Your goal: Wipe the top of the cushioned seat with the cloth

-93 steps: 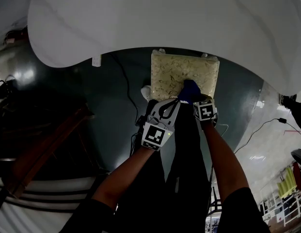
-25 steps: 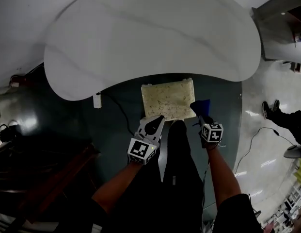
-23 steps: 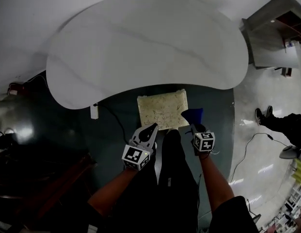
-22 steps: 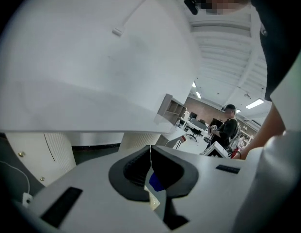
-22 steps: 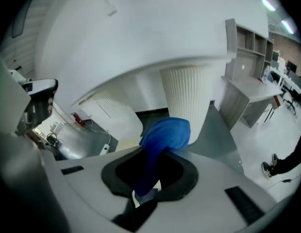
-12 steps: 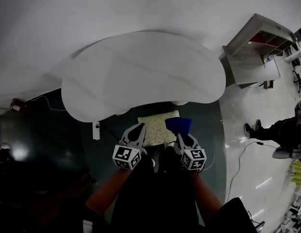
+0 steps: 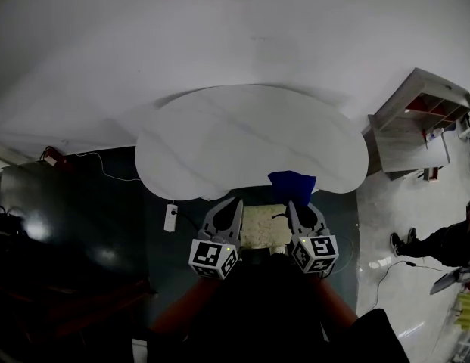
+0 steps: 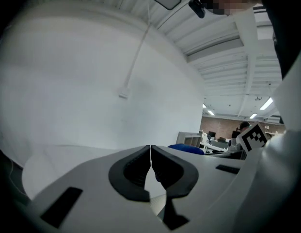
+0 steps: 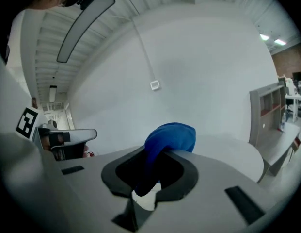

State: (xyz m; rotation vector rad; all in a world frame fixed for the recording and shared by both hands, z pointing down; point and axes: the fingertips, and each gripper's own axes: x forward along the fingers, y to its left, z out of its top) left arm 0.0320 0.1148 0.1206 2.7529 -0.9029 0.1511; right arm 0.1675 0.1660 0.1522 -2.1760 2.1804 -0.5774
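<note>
Here the right hand-held gripper (image 9: 154, 150) pinches a bunched blue cloth (image 9: 172, 136).

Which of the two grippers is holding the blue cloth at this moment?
The right gripper: the blue cloth is pinched between its fingers. The left gripper has its fingers pressed together with nothing between them.

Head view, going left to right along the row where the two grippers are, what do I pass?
power strip → left gripper → cushioned seat → right gripper, holding the blue cloth → shelf unit
</note>
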